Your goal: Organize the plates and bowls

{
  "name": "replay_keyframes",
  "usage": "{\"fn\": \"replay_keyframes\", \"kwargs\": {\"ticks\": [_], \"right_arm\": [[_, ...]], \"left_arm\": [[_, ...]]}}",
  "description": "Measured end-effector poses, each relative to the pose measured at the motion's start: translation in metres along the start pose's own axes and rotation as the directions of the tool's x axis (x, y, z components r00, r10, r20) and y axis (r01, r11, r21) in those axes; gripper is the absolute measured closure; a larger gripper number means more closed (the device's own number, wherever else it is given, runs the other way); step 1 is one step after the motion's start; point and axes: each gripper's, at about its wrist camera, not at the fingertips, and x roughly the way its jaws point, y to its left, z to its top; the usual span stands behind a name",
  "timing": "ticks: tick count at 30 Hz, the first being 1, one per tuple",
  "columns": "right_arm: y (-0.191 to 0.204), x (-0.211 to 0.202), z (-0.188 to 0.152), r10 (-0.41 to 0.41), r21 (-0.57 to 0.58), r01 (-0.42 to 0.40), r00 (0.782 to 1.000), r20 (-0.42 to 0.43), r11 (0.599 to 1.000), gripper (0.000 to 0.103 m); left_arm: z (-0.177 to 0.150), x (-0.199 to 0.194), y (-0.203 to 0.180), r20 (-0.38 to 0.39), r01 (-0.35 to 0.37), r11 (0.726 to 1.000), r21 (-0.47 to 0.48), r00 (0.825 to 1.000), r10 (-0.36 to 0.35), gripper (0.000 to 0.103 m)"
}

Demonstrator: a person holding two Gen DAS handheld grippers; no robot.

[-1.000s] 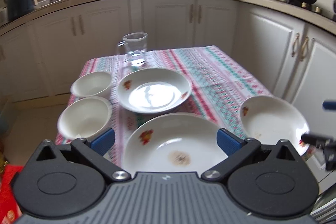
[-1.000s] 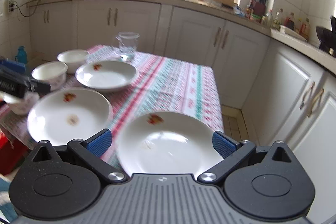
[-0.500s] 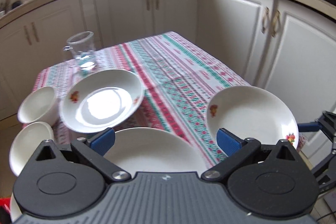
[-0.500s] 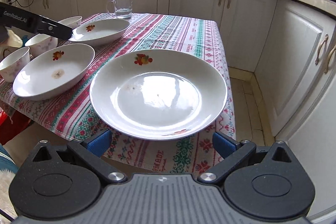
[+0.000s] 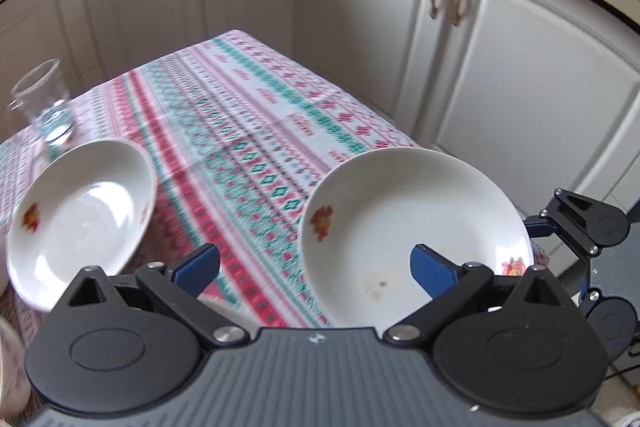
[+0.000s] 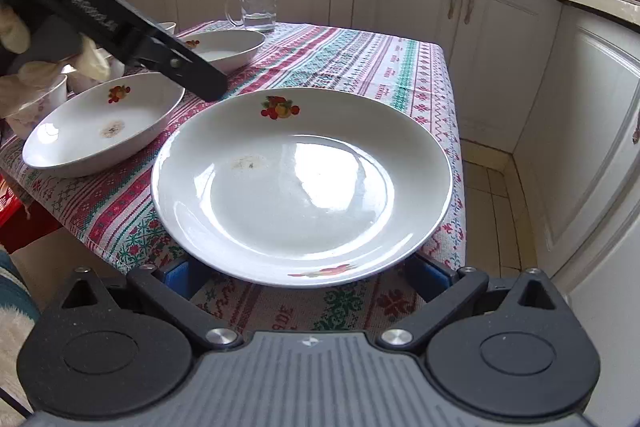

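Counting three plates [image 6: 300, 183], two bowls [image 6: 36, 99], one glass mug [image 6: 256, 7].

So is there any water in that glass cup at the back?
Yes, a little. The glass cup stands upright on the tablecloth, and a shallow layer of water shows near its bottom; the rest is empty.

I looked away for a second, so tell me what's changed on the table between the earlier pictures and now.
The right gripper has come low to the table edge, its open fingers now straddling the near rim of the big plate without closing. The left gripper swung right, toward that same plate, open and empty. Unchanged: the other two plates, the bowls and the glass mug stayed put on the tablecloth.
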Motion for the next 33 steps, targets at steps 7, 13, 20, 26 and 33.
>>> {"fn": "replay_keyframes", "kwargs": {"ticks": [7,13,20,26,33], "right_arm": [[-0.006,-0.001,-0.006,0.046,-0.040,-0.044,0.998,0.047,0.998,0.000],[-0.008,-0.001,-0.010,0.069,-0.057,-0.064,0.994,0.084,0.996,0.000],[-0.010,-0.001,-0.011,0.077,-0.062,-0.071,0.993,0.092,0.996,0.000],[-0.010,0.000,-0.008,0.077,-0.065,-0.072,0.994,0.077,0.995,0.000],[-0.010,0.002,-0.002,0.075,-0.066,-0.072,0.996,0.042,0.995,0.000]], "left_arm": [[0.020,0.032,-0.006,-0.069,0.066,0.996,0.053,0.996,-0.062,0.019],[0.030,0.059,-0.005,-0.157,0.134,0.990,0.032,0.979,-0.128,0.031],[0.037,0.073,-0.004,-0.220,0.172,0.984,0.042,0.962,-0.159,0.033],[0.042,0.077,-0.003,-0.249,0.197,0.979,0.043,0.952,-0.181,0.033],[0.043,0.078,0.001,-0.244,0.217,0.976,0.029,0.948,-0.204,0.033]]}}
